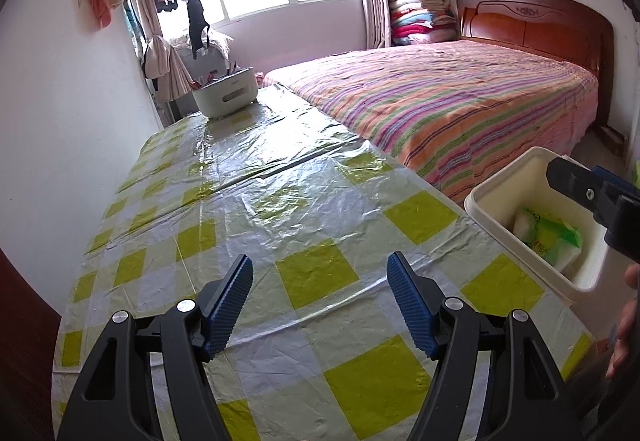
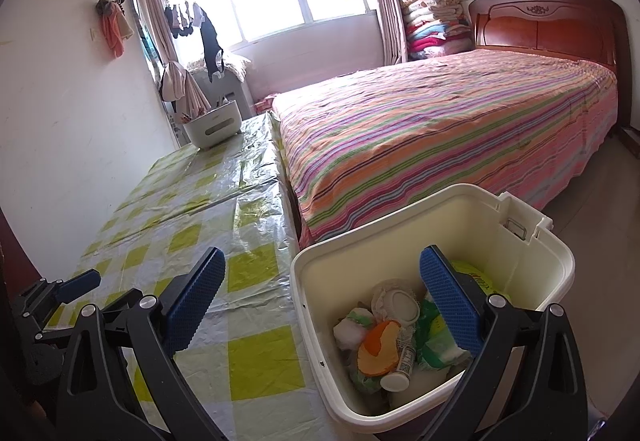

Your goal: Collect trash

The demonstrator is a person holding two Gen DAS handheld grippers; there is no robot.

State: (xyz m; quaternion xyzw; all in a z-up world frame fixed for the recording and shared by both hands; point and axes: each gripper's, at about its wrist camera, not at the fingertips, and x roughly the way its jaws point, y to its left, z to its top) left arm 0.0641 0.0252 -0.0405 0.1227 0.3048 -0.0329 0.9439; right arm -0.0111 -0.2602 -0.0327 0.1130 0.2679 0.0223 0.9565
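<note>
- My left gripper (image 1: 320, 301) sits at the bottom of the left wrist view with its blue pads spread wide and nothing between them, over the table (image 1: 248, 201) with its yellow-green checked plastic cover.
- My right gripper (image 2: 320, 305) fills the bottom of the right wrist view, also spread wide and empty; its left finger is over the table edge, its right finger over the mouth of the bin.
- The white trash bin (image 2: 312, 321) stands in the lower right of the right wrist view, just beside the table's right edge. In the left wrist view it shows at the right edge, partly behind my right gripper.
- Inside the bin lies the collected trash (image 2: 384, 345): a green-and-white packet, an orange piece, a small white bottle and some pale crumpled bits.
- A white basket (image 1: 226, 95) sits at the far end of the table, upper middle-left of the frame.
- The bed (image 2: 440, 129) with a striped cover fills the right half, near the table.
</note>
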